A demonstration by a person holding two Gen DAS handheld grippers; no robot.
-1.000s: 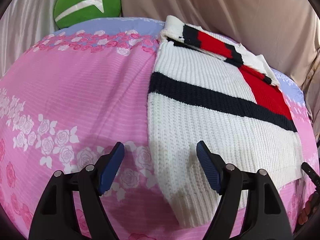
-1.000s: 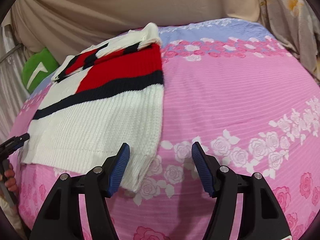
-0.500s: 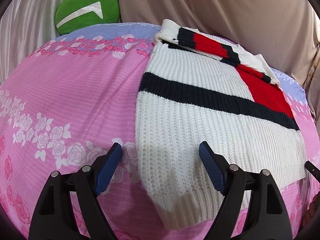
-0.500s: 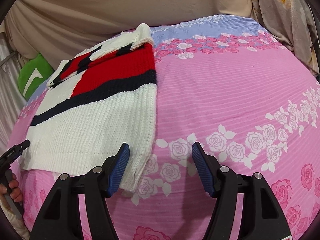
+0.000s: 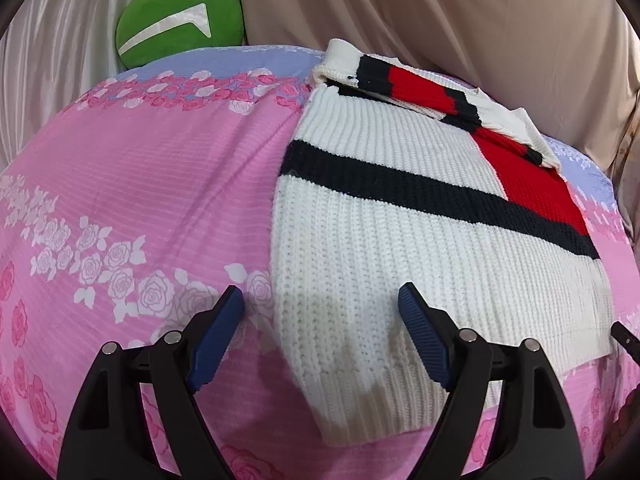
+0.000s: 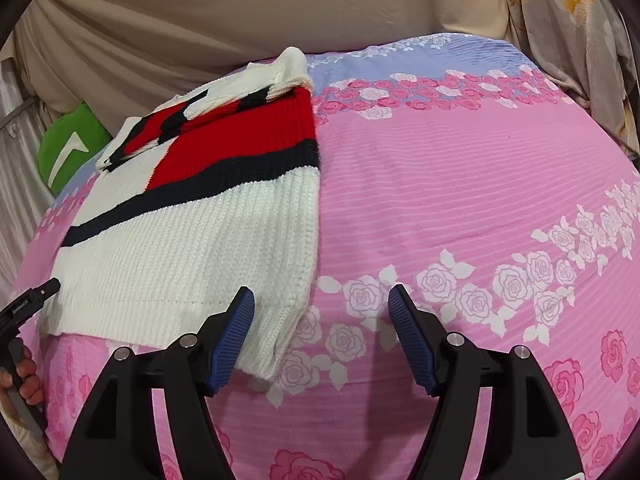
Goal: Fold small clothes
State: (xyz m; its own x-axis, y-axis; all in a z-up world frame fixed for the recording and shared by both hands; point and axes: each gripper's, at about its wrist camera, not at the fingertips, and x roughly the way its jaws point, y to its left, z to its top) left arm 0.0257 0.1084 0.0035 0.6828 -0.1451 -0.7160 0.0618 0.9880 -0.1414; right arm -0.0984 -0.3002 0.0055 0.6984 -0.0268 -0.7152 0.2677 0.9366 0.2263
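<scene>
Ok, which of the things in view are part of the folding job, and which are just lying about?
Part of the job:
- knit sweater, sleeves already folded in
- left hand-held gripper, open at its near left corner
- right hand-held gripper, open at its near right corner

Lying about:
- green cushion
- pink floral bedsheet
- beige backdrop cloth

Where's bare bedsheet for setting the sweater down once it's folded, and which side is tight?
Bare pink sheet runs from the sweater's right edge to the flowered cloth. A smaller patch lies between the sweater's left edge and the green cushion. It is tight at the near hem, where both open hand-held grippers, left and right, hover.
</scene>
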